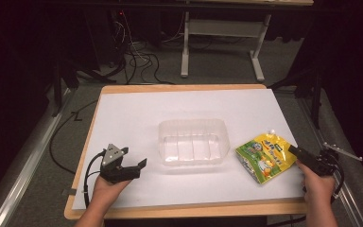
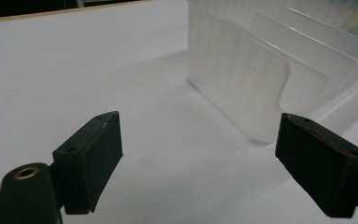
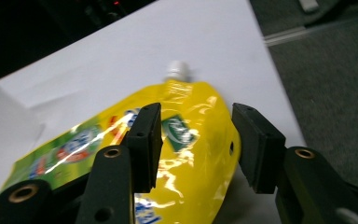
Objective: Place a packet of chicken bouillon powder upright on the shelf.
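Right gripper (image 1: 297,152) half-closed astride pouch (image 1: 264,157) – white sheet (image 1: 137,109) (wood-edged table (image 1: 179,87)), grey floor (image 1: 217,71)

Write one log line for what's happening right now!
right tool: straddling yellow spout pouch, no grip yet | left tool: open, idle beside clear plastic tub

table (image 1: 179,87) | white sheet (image 1: 137,118) | on it: clear tub (image 1: 194,142), yellow pouch (image 1: 264,157)
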